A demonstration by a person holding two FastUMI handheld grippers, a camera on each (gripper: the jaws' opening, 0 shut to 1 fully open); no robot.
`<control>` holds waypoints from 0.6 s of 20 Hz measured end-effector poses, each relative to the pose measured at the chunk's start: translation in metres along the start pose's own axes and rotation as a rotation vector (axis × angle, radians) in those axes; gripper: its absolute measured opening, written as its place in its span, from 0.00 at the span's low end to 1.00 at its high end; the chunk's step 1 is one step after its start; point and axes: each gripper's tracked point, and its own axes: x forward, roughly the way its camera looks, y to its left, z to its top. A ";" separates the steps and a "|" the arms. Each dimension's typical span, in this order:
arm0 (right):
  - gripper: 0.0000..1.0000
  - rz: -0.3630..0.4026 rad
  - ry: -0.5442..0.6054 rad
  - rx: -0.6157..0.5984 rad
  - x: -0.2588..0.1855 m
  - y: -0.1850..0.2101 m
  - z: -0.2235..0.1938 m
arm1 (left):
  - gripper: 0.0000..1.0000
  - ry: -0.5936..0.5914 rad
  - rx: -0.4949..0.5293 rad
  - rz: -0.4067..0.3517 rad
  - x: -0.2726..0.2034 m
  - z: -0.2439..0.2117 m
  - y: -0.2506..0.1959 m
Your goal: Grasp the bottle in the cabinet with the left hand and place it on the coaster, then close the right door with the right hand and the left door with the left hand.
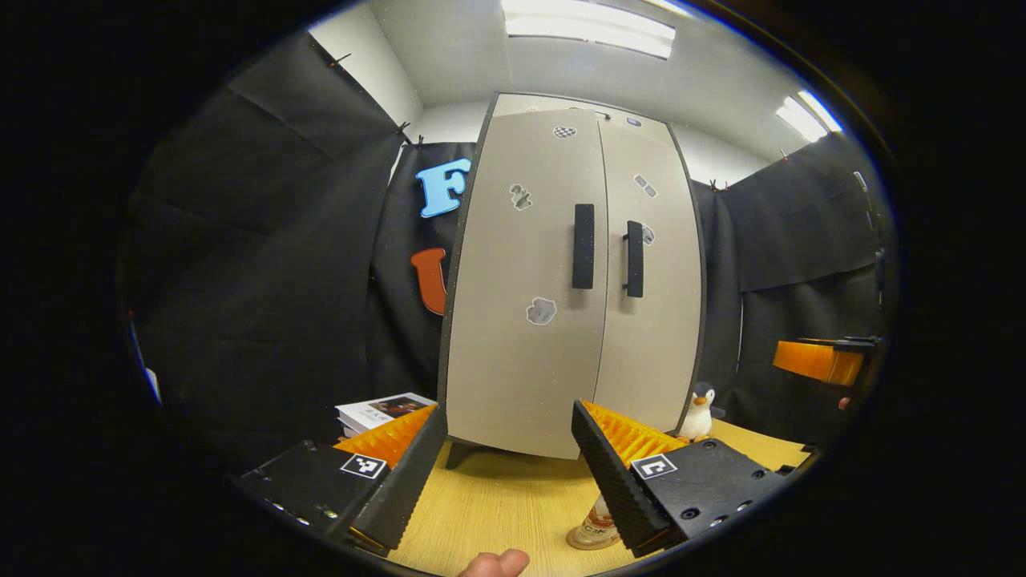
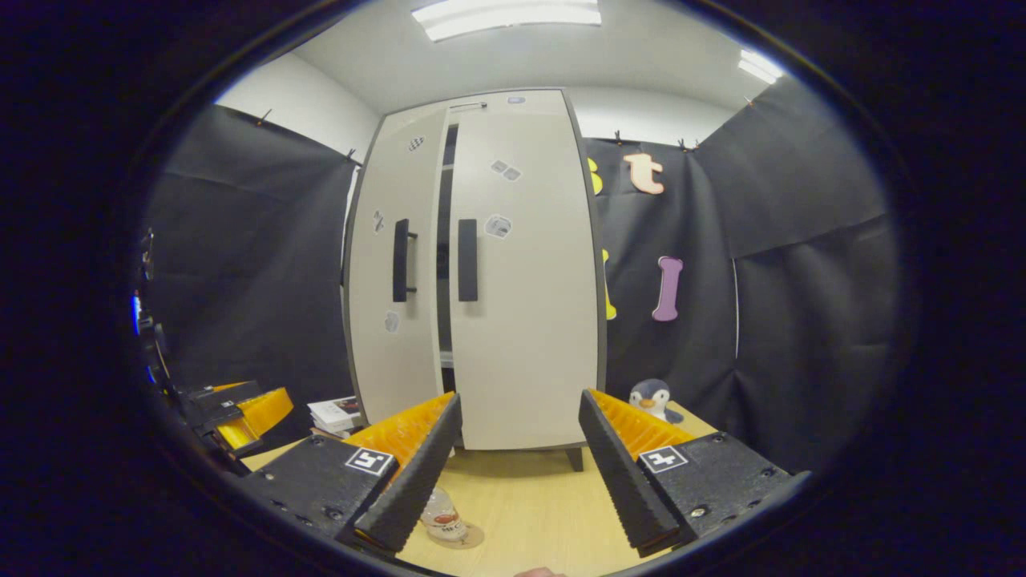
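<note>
We are judging that the bottle step is done and the doors are what is left. The bottle [image 2: 442, 517] is standing on the coaster [image 2: 469, 535] on the tabletop [image 2: 529, 497], in front of the cabinet [image 2: 481, 264]; in the left gripper view it is peeking out beside one finger of the left gripper [image 1: 501, 481].

In the right gripper view a dark gap is showing between the left door [image 2: 397, 272] and the right door [image 2: 525, 272], so they are not fully shut. We cannot tell what, if anything, is inside the cabinet.

Both sets of jaws are standing wide and holding nothing: the left gripper and the right gripper [image 2: 521, 473] are hovering in front of the cabinet. To finish well, we are thinking of pushing flat on the door face near each handle [image 2: 467, 260], right door first, keeping clear of the bottle below.

A penguin toy [image 2: 653, 398] is sitting right of the cabinet, and books [image 1: 385, 411] are lying to its left.
</note>
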 end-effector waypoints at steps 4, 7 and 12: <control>0.96 -0.002 -0.013 -0.006 -0.001 0.000 0.006 | 0.95 0.001 -0.002 -0.002 0.000 0.000 0.000; 0.96 -0.003 -0.010 -0.001 0.000 -0.001 0.004 | 0.95 0.005 -0.003 -0.004 0.000 -0.001 0.000; 0.96 -0.006 -0.008 0.002 0.001 -0.004 0.003 | 0.95 0.005 -0.001 -0.005 0.000 -0.002 0.000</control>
